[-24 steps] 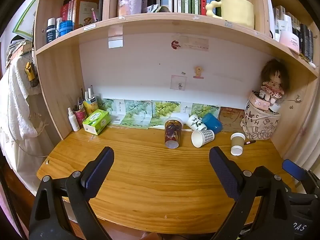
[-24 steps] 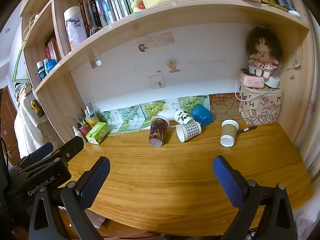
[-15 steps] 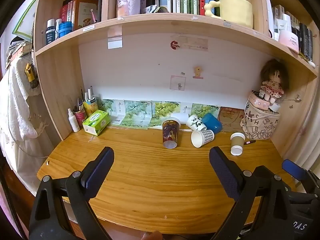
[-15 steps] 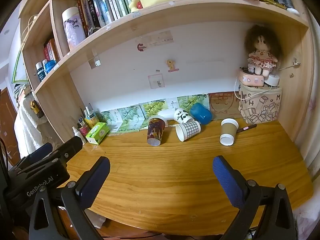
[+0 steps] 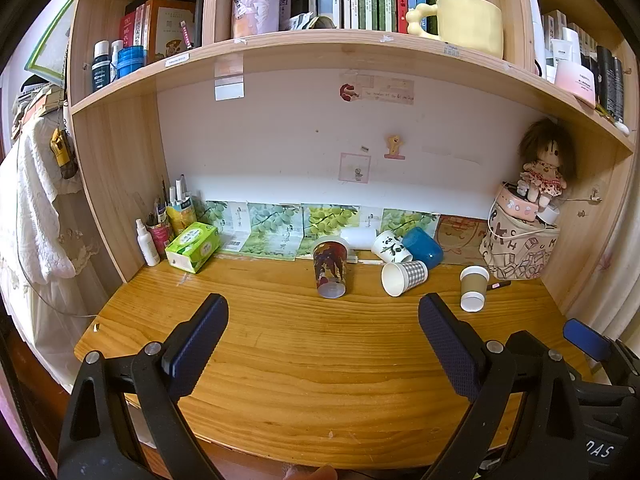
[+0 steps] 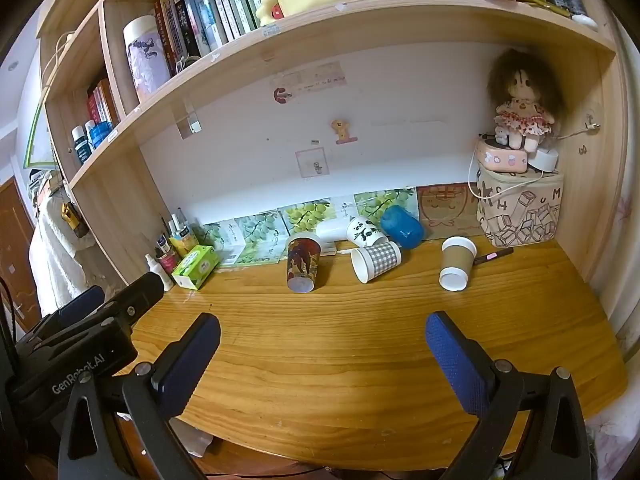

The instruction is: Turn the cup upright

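Note:
Several cups sit at the back of the wooden desk [image 5: 320, 356]. A dark patterned cup [image 5: 330, 267] [image 6: 303, 261] stands rim up. A checked paper cup [image 5: 403, 277] [image 6: 376, 261] lies on its side, mouth toward me. A panda cup [image 5: 391, 246] [image 6: 365, 232] and a blue cup [image 5: 423, 246] [image 6: 401, 226] lie tipped behind it. A brown paper cup [image 5: 473, 288] [image 6: 457, 263] stands upside down. My left gripper [image 5: 322, 336] and right gripper [image 6: 322, 350] are both open and empty, well short of the cups.
A green tissue box [image 5: 193, 246] and small bottles [image 5: 147, 242] stand at the back left. A printed bag [image 5: 520, 250] with a doll [image 5: 544, 168] on top fills the back right corner. A shelf with books and a yellow mug [image 5: 466, 24] hangs overhead.
Both views have shifted slightly, so the cups sit a little further left and higher in frame. Both grippers stay open; no cup has moved.

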A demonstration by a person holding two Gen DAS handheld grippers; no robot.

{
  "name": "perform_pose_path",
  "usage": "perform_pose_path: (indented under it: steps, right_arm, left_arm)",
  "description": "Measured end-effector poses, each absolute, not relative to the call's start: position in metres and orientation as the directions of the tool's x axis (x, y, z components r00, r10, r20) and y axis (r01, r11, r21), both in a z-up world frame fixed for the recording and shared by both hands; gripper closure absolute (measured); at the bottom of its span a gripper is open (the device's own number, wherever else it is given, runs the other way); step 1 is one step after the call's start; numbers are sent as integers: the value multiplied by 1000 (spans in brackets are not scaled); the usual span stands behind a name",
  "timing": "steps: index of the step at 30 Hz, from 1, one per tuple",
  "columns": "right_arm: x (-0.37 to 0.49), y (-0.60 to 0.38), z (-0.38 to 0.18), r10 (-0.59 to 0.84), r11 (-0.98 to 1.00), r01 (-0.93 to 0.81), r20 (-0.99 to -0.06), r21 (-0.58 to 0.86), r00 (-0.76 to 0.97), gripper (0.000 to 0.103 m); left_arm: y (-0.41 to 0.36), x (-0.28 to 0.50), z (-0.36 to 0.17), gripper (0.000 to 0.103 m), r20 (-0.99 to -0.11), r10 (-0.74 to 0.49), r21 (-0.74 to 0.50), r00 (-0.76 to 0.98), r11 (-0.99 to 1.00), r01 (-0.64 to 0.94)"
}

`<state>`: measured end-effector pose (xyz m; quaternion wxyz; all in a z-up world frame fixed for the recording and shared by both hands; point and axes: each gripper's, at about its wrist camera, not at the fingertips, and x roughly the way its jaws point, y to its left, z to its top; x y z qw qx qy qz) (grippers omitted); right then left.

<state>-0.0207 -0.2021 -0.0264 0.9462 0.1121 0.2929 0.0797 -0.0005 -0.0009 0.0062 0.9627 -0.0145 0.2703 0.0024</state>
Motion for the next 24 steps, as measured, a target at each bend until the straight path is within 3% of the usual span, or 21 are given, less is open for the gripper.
perform_pose_path:
  steps: [24]
  right_arm:
    - [-24, -204, -28, 225, 959, -86, -543, 269, 809, 0]
  left_arm:
    - [-5, -5, 4, 7, -534, 0, -19, 845, 1000, -12]
